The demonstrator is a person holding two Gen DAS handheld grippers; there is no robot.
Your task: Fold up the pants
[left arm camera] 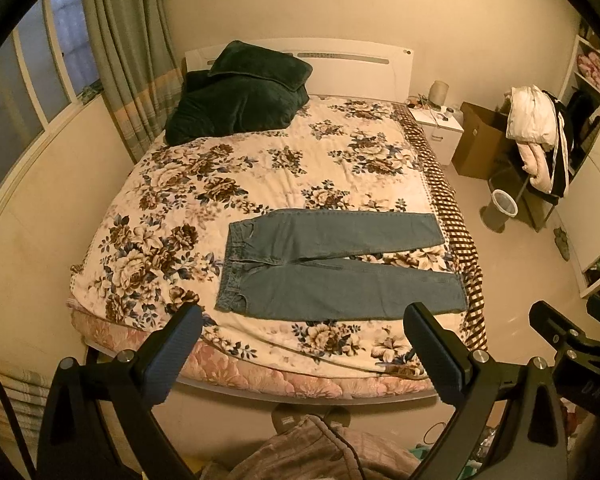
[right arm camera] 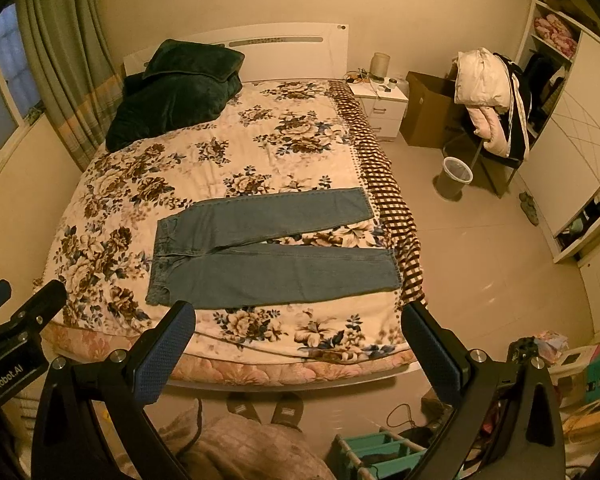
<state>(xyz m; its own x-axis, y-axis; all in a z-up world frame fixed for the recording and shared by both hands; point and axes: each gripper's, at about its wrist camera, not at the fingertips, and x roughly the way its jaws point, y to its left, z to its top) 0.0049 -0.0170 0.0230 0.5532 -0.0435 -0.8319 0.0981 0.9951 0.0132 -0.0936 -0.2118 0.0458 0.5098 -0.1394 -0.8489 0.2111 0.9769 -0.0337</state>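
A pair of blue denim pants [left arm camera: 332, 268] [right arm camera: 268, 252] lies flat on the floral bedspread [left arm camera: 260, 168] [right arm camera: 228, 152], waistband to the left, both legs spread apart toward the bed's right edge. My left gripper [left arm camera: 303, 318] hangs open above the foot of the bed, short of the pants, nothing between its fingers. My right gripper [right arm camera: 298, 316] is likewise open and empty, held high near the bed's foot. The right gripper's body [left arm camera: 568, 340] shows at the right edge of the left wrist view, and the left gripper's body [right arm camera: 16, 328] at the left edge of the right wrist view.
A dark green blanket and pillow [left arm camera: 240, 96] [right arm camera: 176, 88] are piled at the headboard. Right of the bed stand a white nightstand [right arm camera: 380, 108], a cardboard box [right arm camera: 428, 112], a chair with clothes [right arm camera: 492, 100] and a waste bin [right arm camera: 454, 178]. Slippers [right arm camera: 266, 408] lie below.
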